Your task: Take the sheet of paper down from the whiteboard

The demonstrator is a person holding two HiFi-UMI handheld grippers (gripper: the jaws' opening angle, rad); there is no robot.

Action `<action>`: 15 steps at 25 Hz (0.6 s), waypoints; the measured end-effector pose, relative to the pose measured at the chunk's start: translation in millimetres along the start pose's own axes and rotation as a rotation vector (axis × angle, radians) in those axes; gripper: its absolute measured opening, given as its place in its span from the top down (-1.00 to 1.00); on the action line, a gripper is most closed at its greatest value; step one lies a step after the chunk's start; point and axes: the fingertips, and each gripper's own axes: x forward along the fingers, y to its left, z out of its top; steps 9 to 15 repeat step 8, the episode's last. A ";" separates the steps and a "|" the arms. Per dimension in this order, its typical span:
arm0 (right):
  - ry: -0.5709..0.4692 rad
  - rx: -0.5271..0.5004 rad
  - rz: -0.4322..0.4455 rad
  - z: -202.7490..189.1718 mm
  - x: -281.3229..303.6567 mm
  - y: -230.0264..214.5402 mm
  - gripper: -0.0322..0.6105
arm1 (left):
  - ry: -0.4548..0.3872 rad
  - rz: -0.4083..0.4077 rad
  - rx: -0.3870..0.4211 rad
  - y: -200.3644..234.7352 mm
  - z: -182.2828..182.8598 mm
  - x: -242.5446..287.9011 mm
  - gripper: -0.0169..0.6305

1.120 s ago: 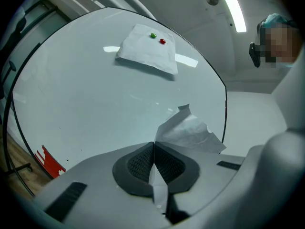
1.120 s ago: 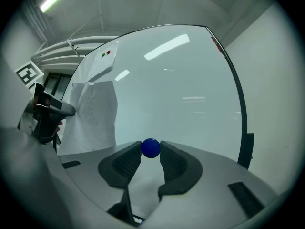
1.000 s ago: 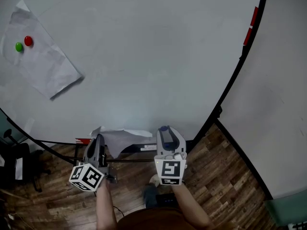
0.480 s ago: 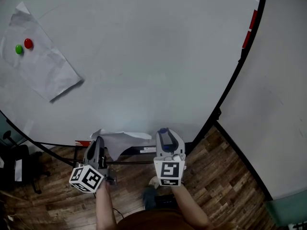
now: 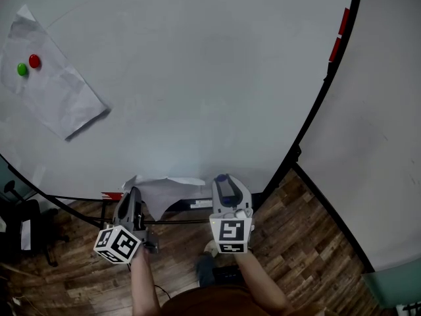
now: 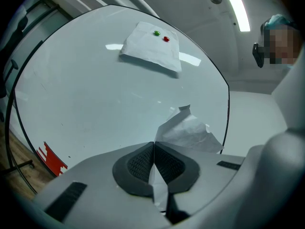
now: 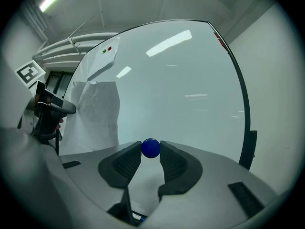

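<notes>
My left gripper (image 6: 153, 144) is shut on a crumpled white sheet of paper (image 6: 190, 132), which sticks up past the jaws in front of the whiteboard (image 6: 95, 94). In the head view this sheet (image 5: 164, 191) hangs at the board's lower edge beside the left gripper (image 5: 136, 194). My right gripper (image 7: 151, 149) is shut on a small blue ball magnet (image 7: 151, 148), pinched between its pads. A second sheet (image 5: 49, 84) stays on the board at the upper left, held by a red magnet (image 5: 34, 61) and a green magnet (image 5: 22, 69).
The whiteboard's black frame (image 5: 316, 110) runs down the right, with a plain wall (image 5: 381, 143) beyond it. The board's tray (image 5: 191, 206) and a red item (image 5: 112, 195) lie at its lower edge. Wooden floor (image 5: 302, 242) is below; a dark chair (image 5: 26, 229) stands at the left.
Both grippers keep their places and their holds. Only the head view has drifted slightly, so the pinned sheet sits a little further left.
</notes>
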 end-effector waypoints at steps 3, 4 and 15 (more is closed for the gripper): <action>0.005 0.001 0.002 -1.4 -1.5 -0.6 0.48 | 0.001 0.002 -0.001 -0.8 -0.7 -0.4 0.88; 0.005 0.002 0.002 -1.3 -2.1 -0.6 0.47 | 0.000 0.001 -0.002 -1.2 -0.5 -0.8 0.87; 0.002 0.004 0.002 -0.3 -4.5 -1.1 0.48 | -0.003 -0.002 -0.007 -3.4 -0.2 -2.7 0.88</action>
